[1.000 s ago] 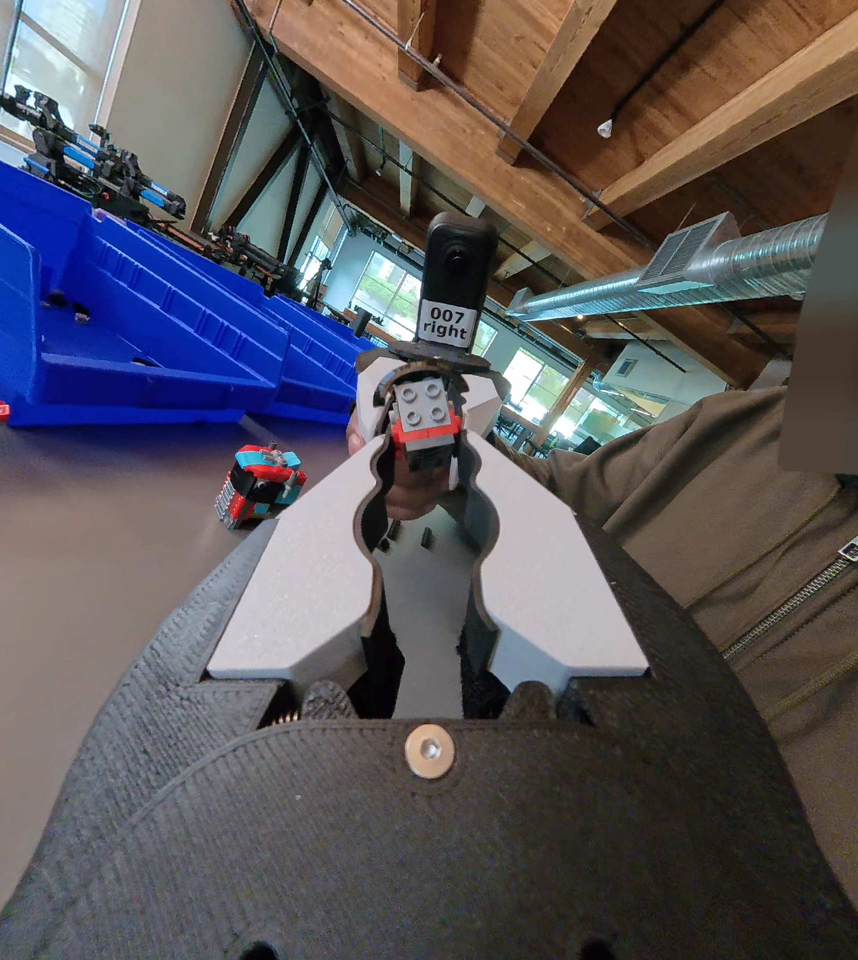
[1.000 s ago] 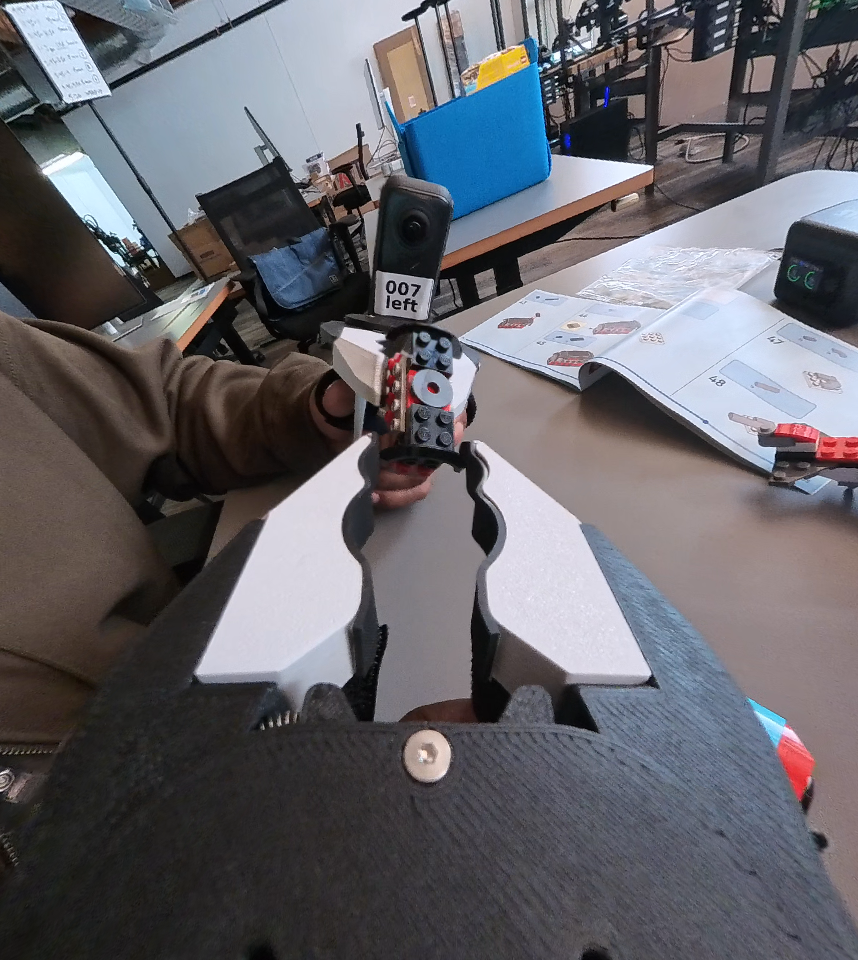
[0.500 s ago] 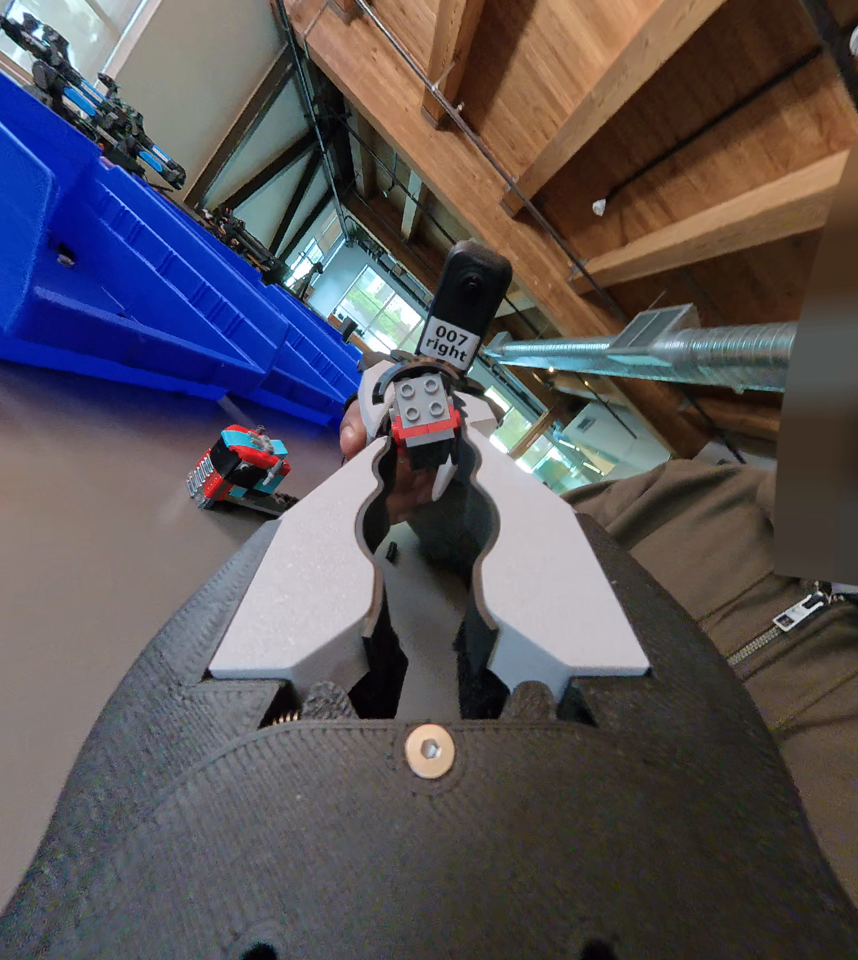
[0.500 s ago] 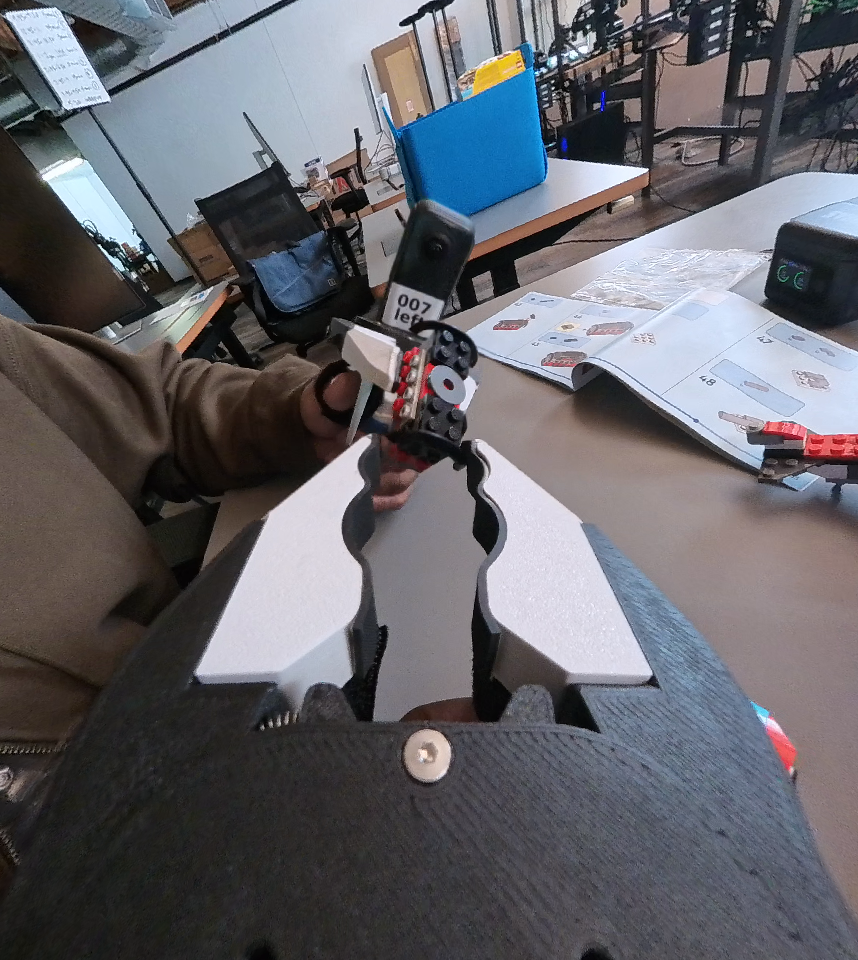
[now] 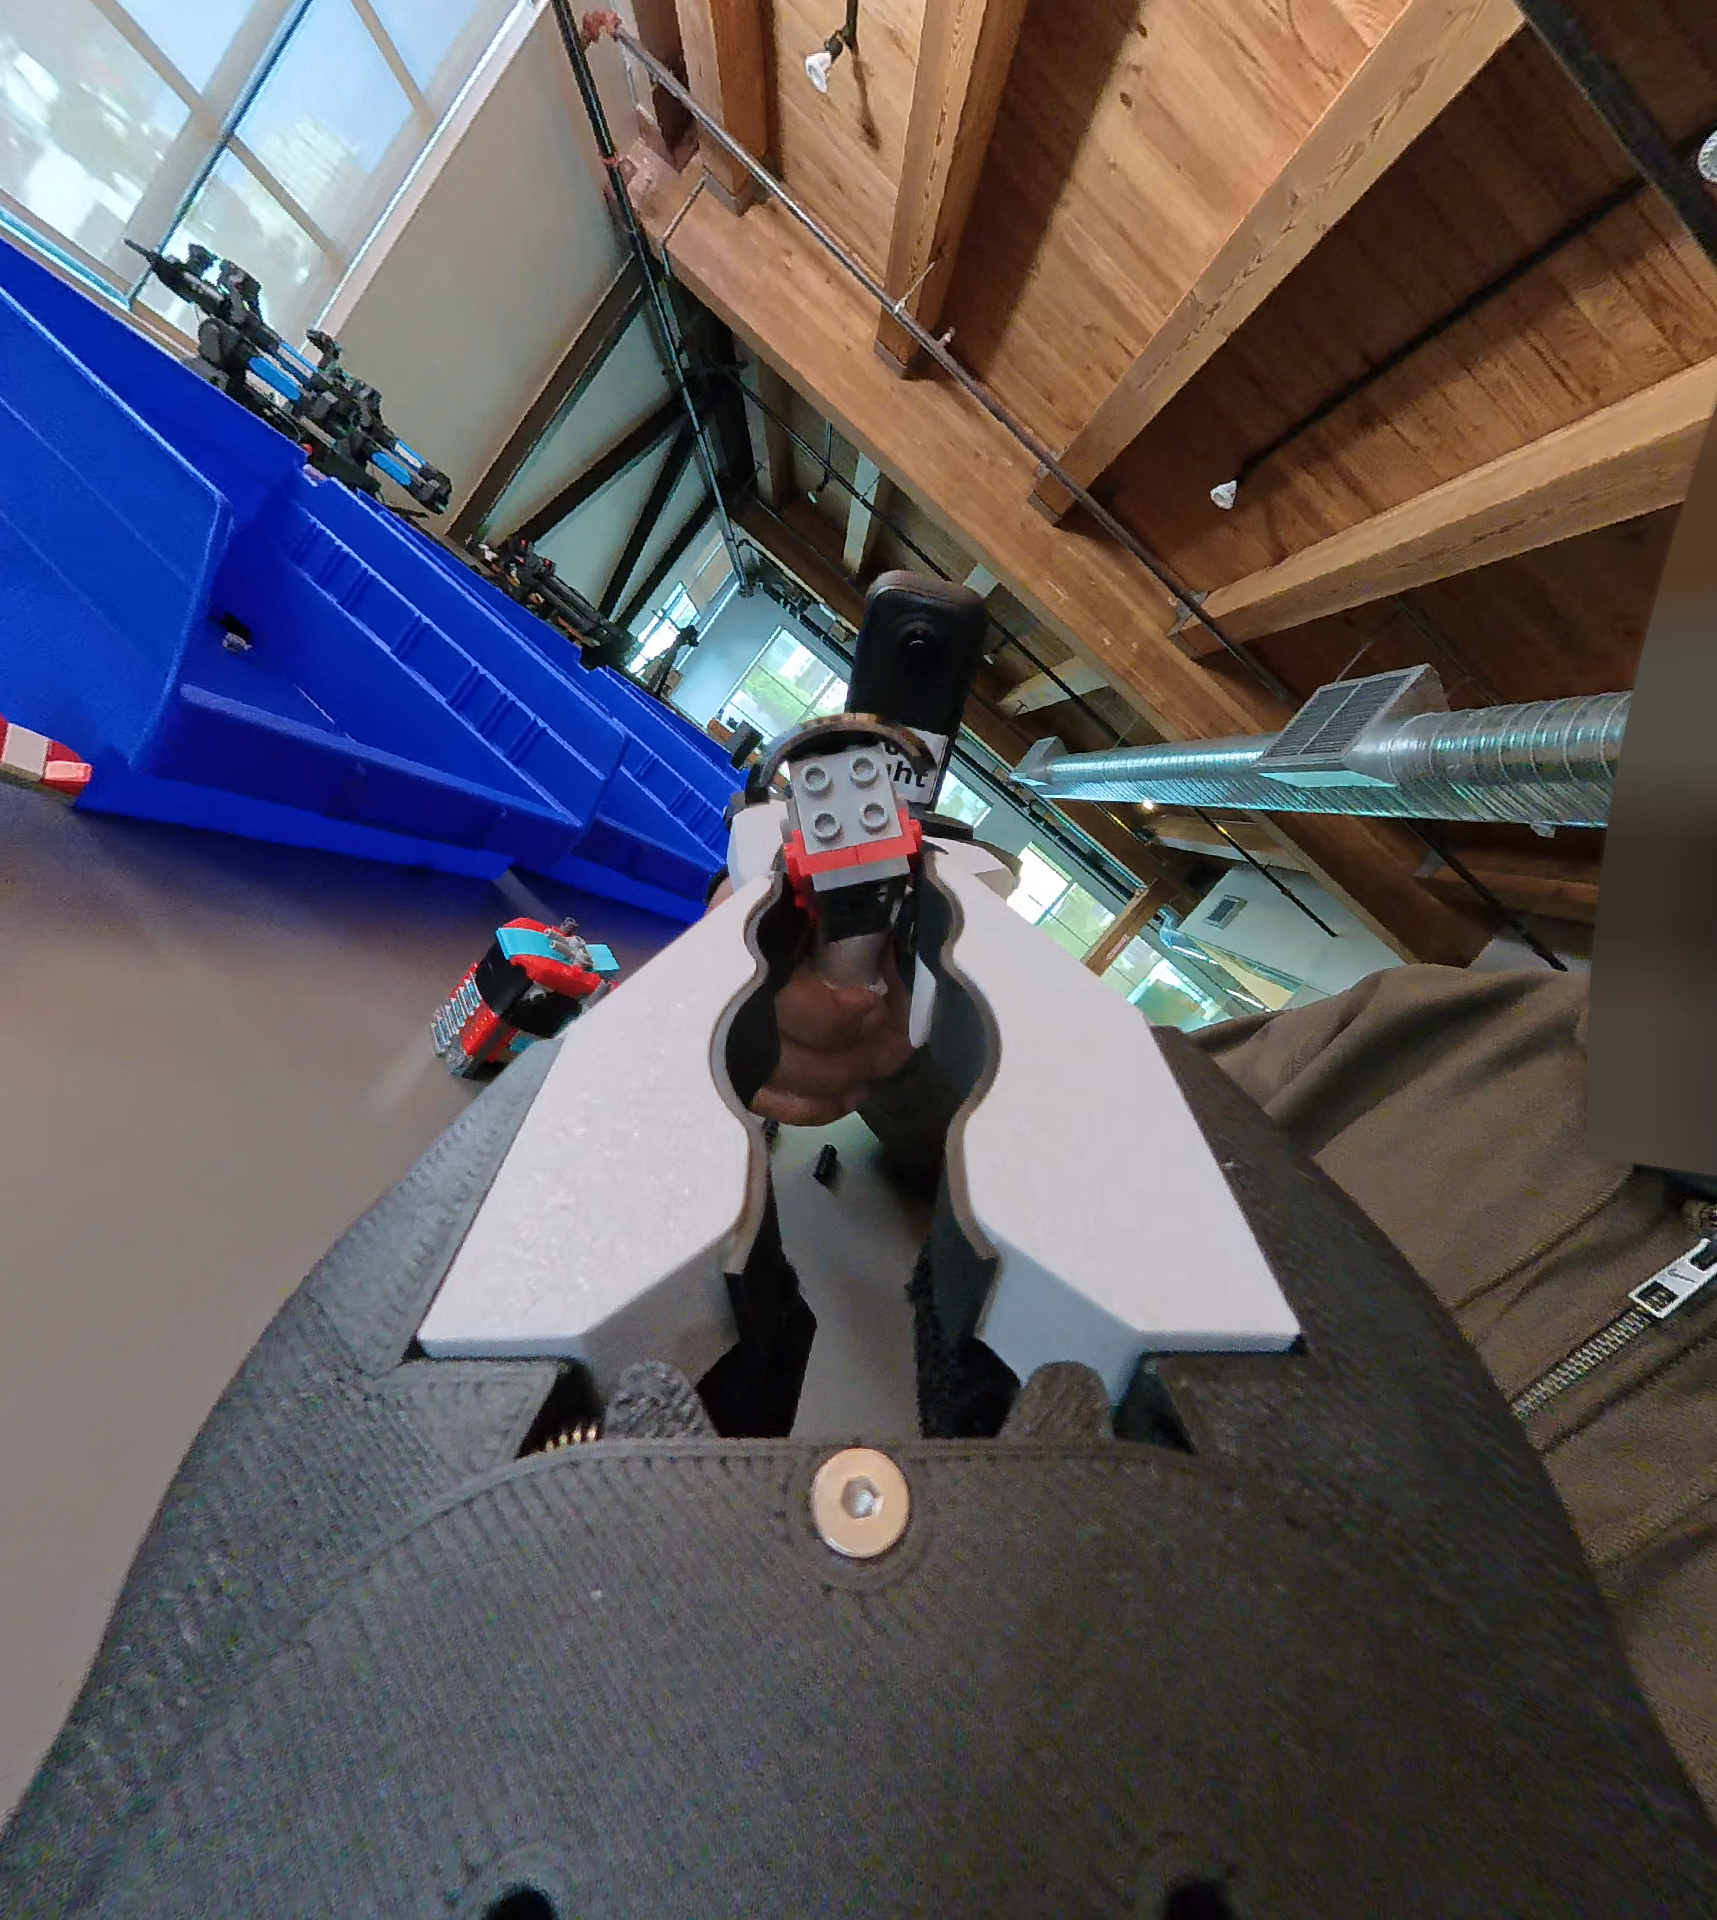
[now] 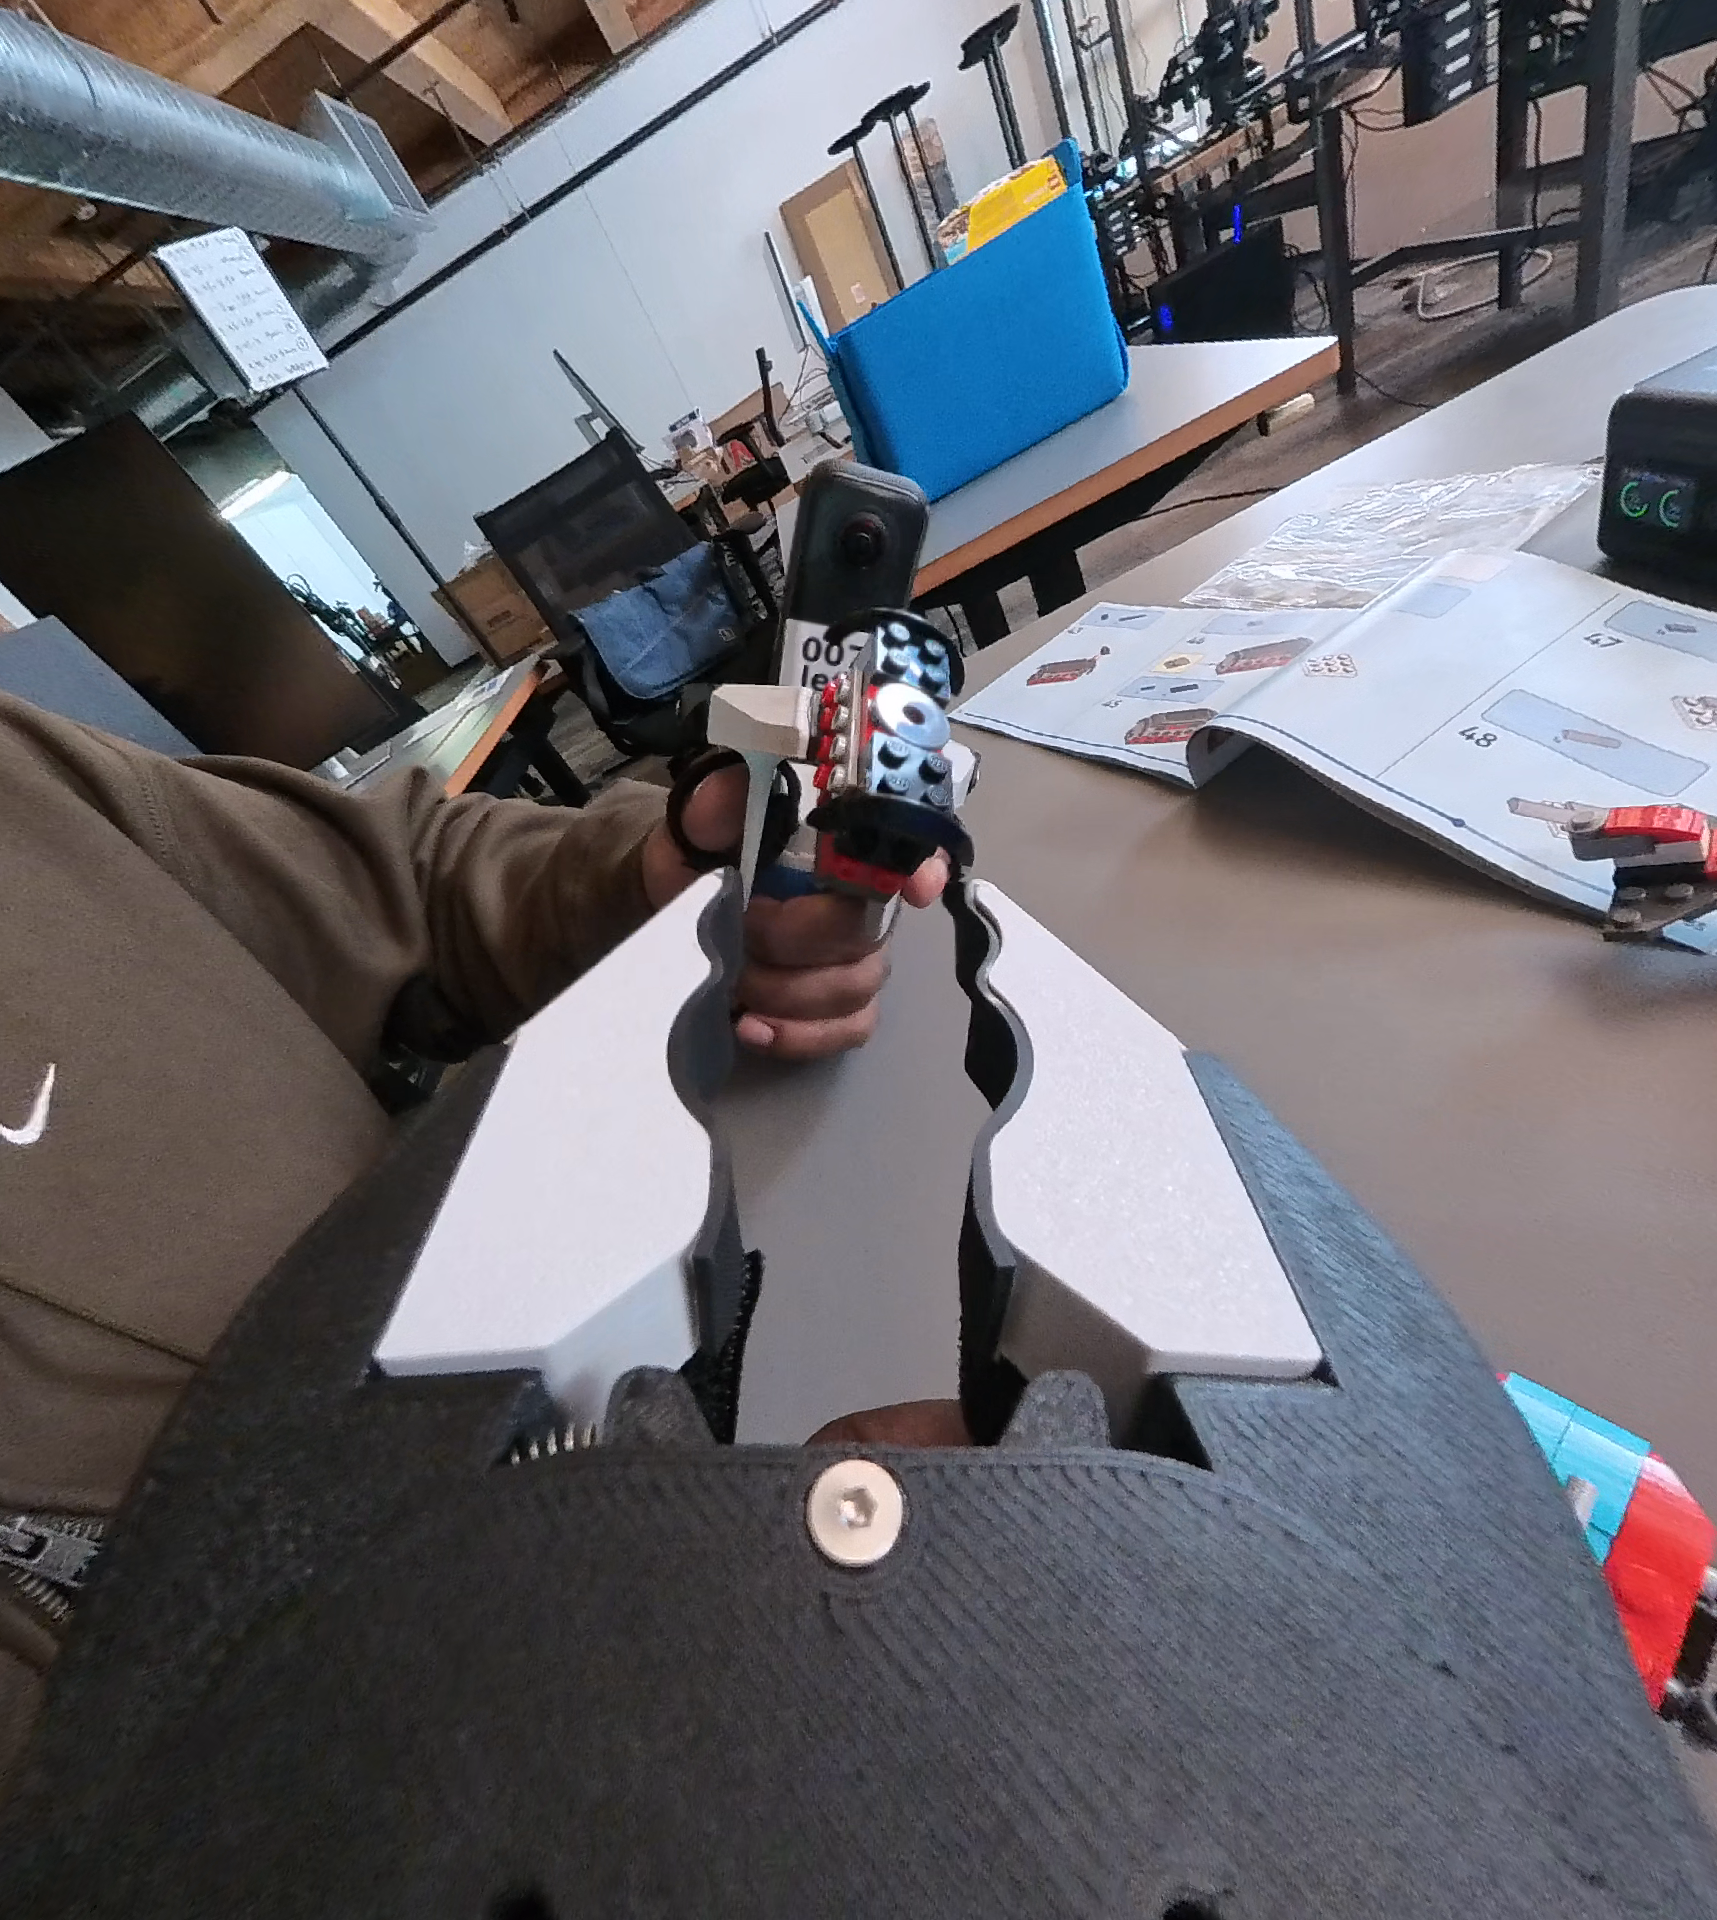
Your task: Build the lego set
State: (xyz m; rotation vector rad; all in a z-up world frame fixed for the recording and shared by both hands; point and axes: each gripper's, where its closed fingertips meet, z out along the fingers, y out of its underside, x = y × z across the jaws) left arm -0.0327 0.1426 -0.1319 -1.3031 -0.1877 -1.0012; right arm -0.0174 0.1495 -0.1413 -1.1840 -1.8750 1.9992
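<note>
Roughly by size: grey table [image 6: 1249,1039] fills both views. A row of blue bins [image 5: 210,623] stands at its far side, cut off at the left edge. An open instruction booklet [image 6: 1456,707] lies flat; its printed steps are too small to read reliably. Behind it, a black box [image 6: 1716,468] with two green lit dials is cut off at the right edge. A red and grey brick strip [image 6: 1716,852] rests on the booklet's corner, also cropped. A red-and-teal brick model [image 5: 521,987] sits on the table near the left gripper, half hidden behind the gripper body in the right wrist view. The left gripper [image 5: 859,894] is closed narrow on a black, red and grey brick assembly [image 6: 895,748], fingers pressed to both its sides, lifted clear of the table. The right gripper [image 6: 843,894] stands wider, its tips just below the assembly and one clearly apart from it. The assembly partly covers the white label on each camera.
</note>
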